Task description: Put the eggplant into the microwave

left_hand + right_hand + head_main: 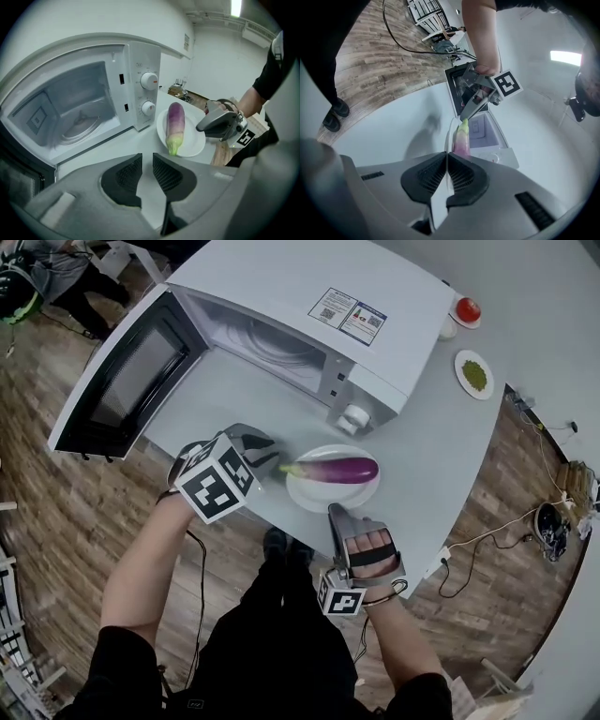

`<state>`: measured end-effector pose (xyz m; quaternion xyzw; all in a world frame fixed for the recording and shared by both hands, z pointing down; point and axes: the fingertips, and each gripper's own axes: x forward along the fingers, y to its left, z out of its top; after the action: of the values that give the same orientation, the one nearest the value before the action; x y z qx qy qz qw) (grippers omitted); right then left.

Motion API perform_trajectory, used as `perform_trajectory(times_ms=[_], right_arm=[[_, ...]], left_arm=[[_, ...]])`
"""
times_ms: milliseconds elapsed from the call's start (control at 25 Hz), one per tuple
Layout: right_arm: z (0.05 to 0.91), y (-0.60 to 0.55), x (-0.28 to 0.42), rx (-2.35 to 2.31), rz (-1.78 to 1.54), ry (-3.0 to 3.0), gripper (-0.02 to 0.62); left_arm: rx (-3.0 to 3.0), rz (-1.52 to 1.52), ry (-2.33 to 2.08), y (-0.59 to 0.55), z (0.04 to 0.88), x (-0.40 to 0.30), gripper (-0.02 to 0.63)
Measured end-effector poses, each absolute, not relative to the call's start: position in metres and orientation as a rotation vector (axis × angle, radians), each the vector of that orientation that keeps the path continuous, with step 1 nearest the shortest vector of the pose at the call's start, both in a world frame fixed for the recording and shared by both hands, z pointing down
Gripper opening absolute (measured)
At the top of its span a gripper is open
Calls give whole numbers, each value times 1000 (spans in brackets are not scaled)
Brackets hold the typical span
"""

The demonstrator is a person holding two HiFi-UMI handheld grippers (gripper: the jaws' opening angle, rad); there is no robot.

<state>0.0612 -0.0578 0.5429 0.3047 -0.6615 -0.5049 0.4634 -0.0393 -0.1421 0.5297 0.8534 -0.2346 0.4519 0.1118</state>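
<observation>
My right gripper (446,154) had its jaws pressed together on what I judged to be the near rim of the plate (305,495). My left gripper (146,157) showed a narrow gap with nothing in it and hung just left of the plate. The eggplant (339,470) lay across the plate, green stem toward the left gripper, not yet inside. I read this as the pick-up step. Next the plate had to go up level, then left past the controls into the microwave (281,287). The open door (117,381), left of the plate, narrowed that approach. A green-filled dish (474,373) stood well beyond the plate.
</observation>
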Motion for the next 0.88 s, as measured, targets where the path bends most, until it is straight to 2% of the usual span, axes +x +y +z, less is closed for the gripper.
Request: perform_trajectory(times_ms=[880], right_arm=[[503, -70, 25, 625, -1386, -1744, 25]], left_arm=[[2342, 1240, -970, -107, 504, -94, 75]])
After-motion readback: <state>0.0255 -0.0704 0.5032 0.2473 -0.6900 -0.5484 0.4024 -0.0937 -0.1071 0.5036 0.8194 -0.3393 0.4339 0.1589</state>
